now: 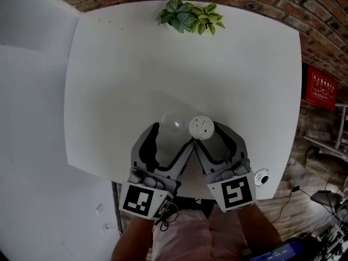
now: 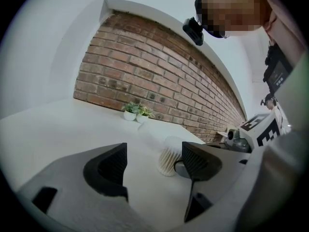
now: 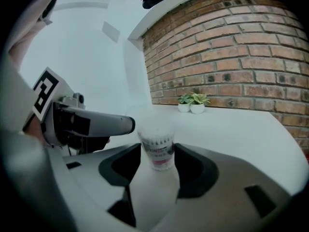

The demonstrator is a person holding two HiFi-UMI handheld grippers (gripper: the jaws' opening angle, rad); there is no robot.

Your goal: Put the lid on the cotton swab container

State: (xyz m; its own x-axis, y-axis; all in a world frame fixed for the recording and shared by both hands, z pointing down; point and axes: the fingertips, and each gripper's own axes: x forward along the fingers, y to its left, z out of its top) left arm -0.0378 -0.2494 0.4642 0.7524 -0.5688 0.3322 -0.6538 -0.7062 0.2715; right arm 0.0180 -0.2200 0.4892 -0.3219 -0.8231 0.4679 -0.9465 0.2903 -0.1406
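Observation:
The cotton swab container point(image 1: 202, 127) stands on the white table point(image 1: 109, 64) with its swab tips showing from above. In the right gripper view the container point(image 3: 158, 149) shows a printed label, and my right gripper point(image 3: 157, 151) has a pad against each side. A clear round lid point(image 1: 173, 122) lies just left of the container, apart from it. My left gripper point(image 1: 173, 136) is open, with the lid between its tips and untouched. In the left gripper view the container point(image 2: 170, 161) stands close to the right jaw of the left gripper point(image 2: 154, 151).
Two small potted plants point(image 1: 190, 16) stand at the table's far edge, against the brick wall point(image 2: 159, 66). A small white round device point(image 1: 262, 177) sits by the near right edge. A red sign point(image 1: 318, 87) hangs on the wall at right.

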